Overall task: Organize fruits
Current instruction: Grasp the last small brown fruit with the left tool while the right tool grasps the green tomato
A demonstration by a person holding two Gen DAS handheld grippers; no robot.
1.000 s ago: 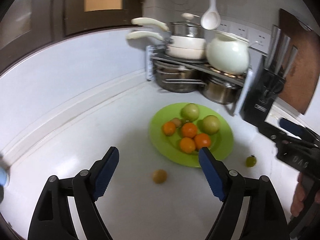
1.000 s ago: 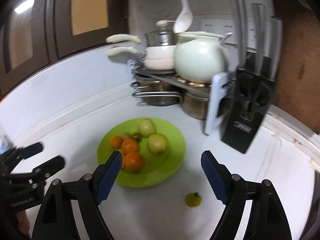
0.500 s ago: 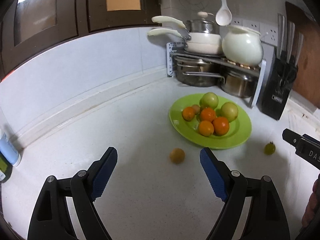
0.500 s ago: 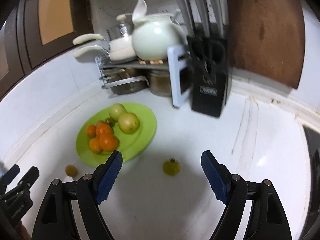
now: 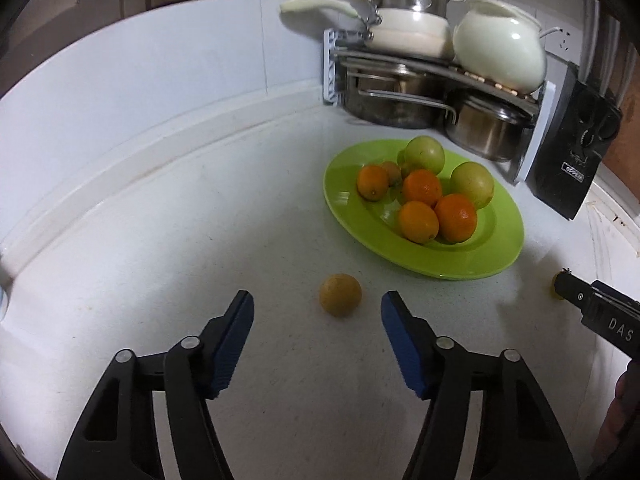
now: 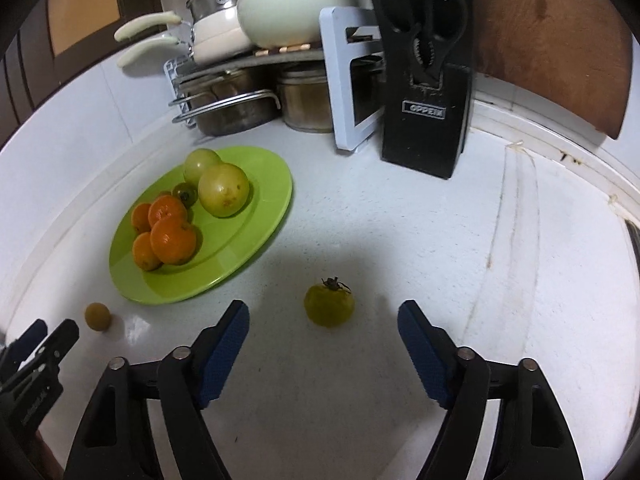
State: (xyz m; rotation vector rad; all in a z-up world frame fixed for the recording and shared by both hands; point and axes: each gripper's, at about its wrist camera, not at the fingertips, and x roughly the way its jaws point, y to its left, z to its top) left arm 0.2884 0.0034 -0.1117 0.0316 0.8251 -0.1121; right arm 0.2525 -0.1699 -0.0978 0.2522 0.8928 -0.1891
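A: Nearest the left wrist camera, what do you see?

B: The left hand-held gripper (image 5: pixel 317 314), its blue-padded fingers spread wide and holding nothing. Just beyond the tips, roughly between them, a small round yellow-orange fruit (image 5: pixel 340 295) sits on the white speckled tabletop (image 5: pixel 160 240), apart from both pads.

A: And on the right side?

B: The right hand-held gripper (image 6: pixel 323 322) is just as wide open and empty. A small yellow-green fruit with a dark dried stem (image 6: pixel 329 305) lies on the tabletop between and slightly ahead of its tips, touching neither finger.

A: Can each gripper be seen from the other's camera?

B: Yes. The right one pokes in at the right edge of the left view, partly covering the stemmed fruit; the left one shows at the lower left of the right view, close to the yellow-orange fruit.

A: Farther out?

B: A round lime-green plate (image 5: pixel 472 264) rests on the tabletop just past both loose fruits. It holds four oranges (image 5: pixel 456 218) toward the front, two larger pale green round fruits (image 5: pixel 472 185) behind, and a couple of small darker fruits tucked between them.

A: And at the back?

B: A two-tier metal rack (image 6: pixel 224 76) in the corner: steel pots (image 5: pixel 480 130) below, a cream pan and a pale round ceramic pot (image 5: pixel 500 54) above. A black knife block (image 6: pixel 424 92) stands right of the rack.
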